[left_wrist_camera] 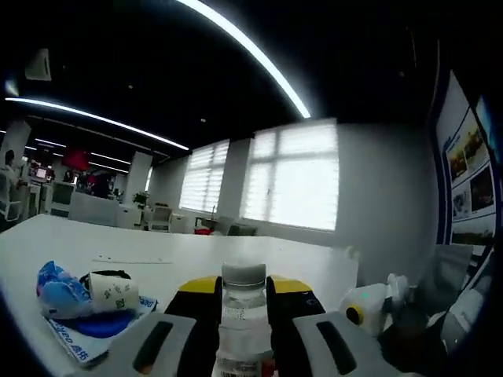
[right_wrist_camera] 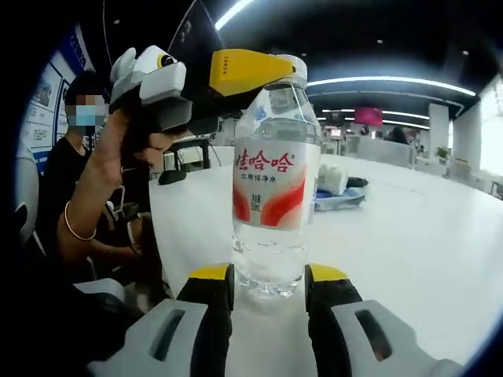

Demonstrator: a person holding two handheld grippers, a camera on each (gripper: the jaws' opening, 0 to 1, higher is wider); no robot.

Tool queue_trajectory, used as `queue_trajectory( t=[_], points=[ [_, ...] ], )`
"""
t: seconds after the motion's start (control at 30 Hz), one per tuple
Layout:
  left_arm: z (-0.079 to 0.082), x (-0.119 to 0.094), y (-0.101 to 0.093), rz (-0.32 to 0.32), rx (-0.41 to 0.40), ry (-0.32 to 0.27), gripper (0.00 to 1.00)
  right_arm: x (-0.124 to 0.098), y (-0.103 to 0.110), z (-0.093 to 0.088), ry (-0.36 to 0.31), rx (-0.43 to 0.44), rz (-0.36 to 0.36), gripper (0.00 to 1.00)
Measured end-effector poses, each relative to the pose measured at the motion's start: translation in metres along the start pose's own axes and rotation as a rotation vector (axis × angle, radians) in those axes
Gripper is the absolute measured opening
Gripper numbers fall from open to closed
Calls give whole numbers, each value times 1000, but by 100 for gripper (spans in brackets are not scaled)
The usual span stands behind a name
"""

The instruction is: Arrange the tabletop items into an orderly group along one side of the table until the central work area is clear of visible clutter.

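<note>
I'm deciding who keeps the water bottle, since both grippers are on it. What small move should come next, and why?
Probably open the right gripper and ease it back. The left gripper already clamps the water bottle near its cap, while the right one flanks its base, so one hold suffices to carry it toward the blue packet at the table's side.

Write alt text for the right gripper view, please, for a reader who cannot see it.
A clear water bottle with a red and white label stands on a white table between the right gripper jaws, while the left gripper, held in a person's hand, closes on its cap. A small pile of packets lies behind.
</note>
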State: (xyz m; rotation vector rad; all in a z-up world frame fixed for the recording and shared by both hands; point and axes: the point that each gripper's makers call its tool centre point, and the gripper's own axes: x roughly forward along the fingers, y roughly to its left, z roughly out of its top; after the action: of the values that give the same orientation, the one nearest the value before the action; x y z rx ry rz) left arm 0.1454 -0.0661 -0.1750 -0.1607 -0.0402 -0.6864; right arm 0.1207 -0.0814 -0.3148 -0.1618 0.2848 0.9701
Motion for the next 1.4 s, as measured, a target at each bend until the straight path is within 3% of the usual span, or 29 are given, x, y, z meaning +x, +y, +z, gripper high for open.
queue_trajectory(
  t=[0.57,1.23,1.33,1.4],
  points=[
    [1,-11,-7,-111,95,3,20,12,6,-4,57,-119,-124,33],
    [3,-15,-3,-261,71,20,20,17,10,0,55,-44,-250,33],
    [2,-15,-4,-288,73,20,20,17,10,0,62,-16,-264,32],
    [2,-15,-3,-310,62,22,21,16,11,-3,68,63,-289,32]
  ],
)
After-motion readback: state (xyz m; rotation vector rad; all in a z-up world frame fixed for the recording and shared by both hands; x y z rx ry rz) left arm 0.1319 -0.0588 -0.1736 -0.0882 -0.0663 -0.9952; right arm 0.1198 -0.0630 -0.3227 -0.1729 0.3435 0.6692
